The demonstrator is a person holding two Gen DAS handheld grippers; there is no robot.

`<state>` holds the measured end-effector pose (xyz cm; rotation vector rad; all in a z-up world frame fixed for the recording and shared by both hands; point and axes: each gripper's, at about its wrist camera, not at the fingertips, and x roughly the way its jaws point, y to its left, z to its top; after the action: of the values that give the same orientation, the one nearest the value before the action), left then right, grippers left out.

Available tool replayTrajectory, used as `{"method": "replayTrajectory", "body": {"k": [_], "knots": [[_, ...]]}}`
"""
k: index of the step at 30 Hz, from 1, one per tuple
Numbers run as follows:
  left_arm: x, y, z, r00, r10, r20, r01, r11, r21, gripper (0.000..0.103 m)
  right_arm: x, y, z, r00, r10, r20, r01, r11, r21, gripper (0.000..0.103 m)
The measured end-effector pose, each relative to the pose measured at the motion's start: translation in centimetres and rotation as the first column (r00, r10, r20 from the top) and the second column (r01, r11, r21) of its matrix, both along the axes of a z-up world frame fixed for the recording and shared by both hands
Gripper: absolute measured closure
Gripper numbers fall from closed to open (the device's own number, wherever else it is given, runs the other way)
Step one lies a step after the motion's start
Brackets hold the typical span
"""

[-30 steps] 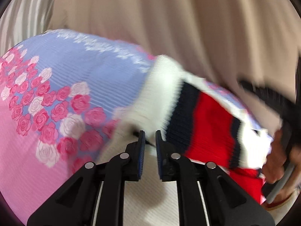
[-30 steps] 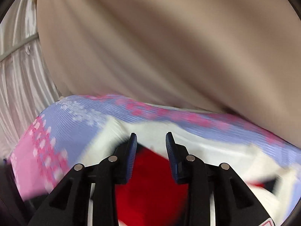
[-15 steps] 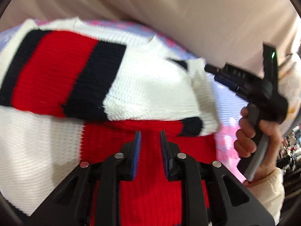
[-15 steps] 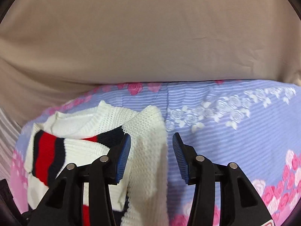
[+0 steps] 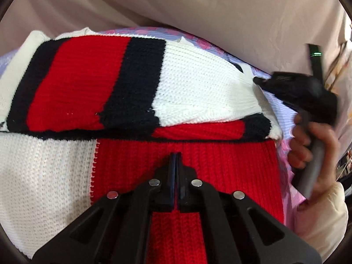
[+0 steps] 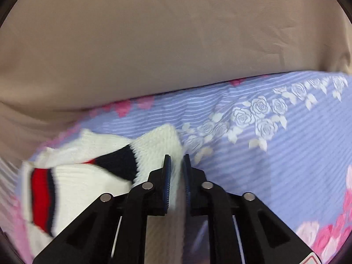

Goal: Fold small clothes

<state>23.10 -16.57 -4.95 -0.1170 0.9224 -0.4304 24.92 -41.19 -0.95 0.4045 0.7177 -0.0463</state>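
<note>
A small knit sweater [image 5: 92,83] in white, red and navy lies on the floral sheet, with one sleeve folded across its body. My left gripper [image 5: 176,158] is shut and rests over the red panel; no fabric shows between its pads. My right gripper [image 6: 176,165] is shut on the sweater's white edge [image 6: 162,140], which runs up between its blue pads. The right gripper also shows in the left wrist view [image 5: 294,90], at the sweater's right edge, held by a hand.
A lilac and pink rose-print sheet [image 6: 275,145] covers the surface. A beige cloth backdrop [image 6: 176,39] hangs right behind it. The person's hand and cream sleeve [image 5: 319,198] are at the right of the left wrist view.
Both grippers have closed. The right one, open beside the sweater's white edge half a second ago, now pinches it. The left one has closed over the red panel.
</note>
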Motion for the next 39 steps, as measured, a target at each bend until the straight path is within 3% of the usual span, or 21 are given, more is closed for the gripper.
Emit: {"method": "replayTrajectory", "body": {"k": [3,5,7,9,13,16,23,27,29,30,32,33,34,35,39], "knots": [[-1.4,2.4,0.8,1.000,-0.005,-0.028,0.004,0.999,-0.040,0.101,-6.7,0.6,1.4,0.999,0.016,0.028,-0.015,0.999,-0.037,0.074],[-3.1,5.1,1.7,1.000,0.000,-0.009,-0.001,1.000,-0.024,0.097,-12.3,1.0,1.2,0.999,0.048,0.008,-0.047,0.997,-0.060,0.064],[-4.9,8.3,2.5,1.000,0.028,0.002,-0.028,1.000,0.007,0.065,-17.8,1.3,0.1,0.997,0.075,-0.020,-0.076,0.995,-0.064,0.053],[-7.1,12.6,3.2,0.996,0.090,0.018,-0.091,0.996,0.017,0.052,-24.1,2.1,-1.7,0.992,0.107,-0.062,-0.110,0.993,-0.044,0.048],[-11.9,21.5,3.3,0.963,0.265,0.046,-0.268,0.958,0.097,0.047,-33.1,2.9,-5.2,0.984,0.124,-0.127,-0.116,0.991,0.069,0.047],[-15.0,25.9,2.4,0.937,0.350,-0.003,-0.348,0.933,0.094,0.047,-37.5,4.2,-6.0,0.986,0.131,-0.104,-0.117,0.985,0.127,0.045],[-19.2,30.7,-0.6,0.910,0.392,-0.131,-0.395,0.919,0.006,0.046,-38.1,9.5,-6.7,0.967,0.249,-0.056,-0.228,0.941,0.250,0.045],[-20.6,31.3,-1.1,0.914,0.379,-0.144,-0.391,0.918,-0.069,0.046,-38.1,12.3,-6.6,0.968,0.247,-0.034,-0.235,0.950,0.203,0.043],[-20.9,31.2,-1.2,0.919,0.357,-0.165,-0.377,0.920,-0.108,0.047,-37.7,12.7,-6.6,0.970,0.241,-0.021,-0.230,0.944,0.238,0.043],[-20.9,31.0,-1.3,0.928,0.328,-0.177,-0.353,0.926,-0.134,0.054,-37.2,12.8,-6.7,0.970,0.241,-0.015,-0.229,0.936,0.267,0.043],[-20.8,30.3,-1.6,0.933,0.304,-0.193,-0.331,0.934,-0.133,0.068,-36.5,13.1,-6.9,0.975,0.221,-0.018,-0.207,0.937,0.283,0.053],[-20.8,30.1,-1.5,0.935,0.303,-0.186,-0.328,0.936,-0.124,0.081,-36.3,13.4,-6.9,0.977,0.211,-0.024,-0.197,0.944,0.266,0.059],[-20.7,29.8,-1.6,0.939,0.289,-0.187,-0.314,0.942,-0.120,0.095,-36.3,13.6,-6.8,0.979,0.202,-0.032,-0.187,0.950,0.251,0.073],[-20.7,29.6,-1.5,0.940,0.282,-0.192,-0.308,0.944,-0.122,0.095,-36.4,13.7,-6.8,0.980,0.194,-0.037,-0.179,0.953,0.245,0.087],[-22.4,30.0,0.7,0.954,0.275,-0.122,-0.291,0.946,-0.142,0.097,-38.7,13.7,-4.9,0.990,0.137,0.033,-0.141,0.968,0.210,0.091]]}}
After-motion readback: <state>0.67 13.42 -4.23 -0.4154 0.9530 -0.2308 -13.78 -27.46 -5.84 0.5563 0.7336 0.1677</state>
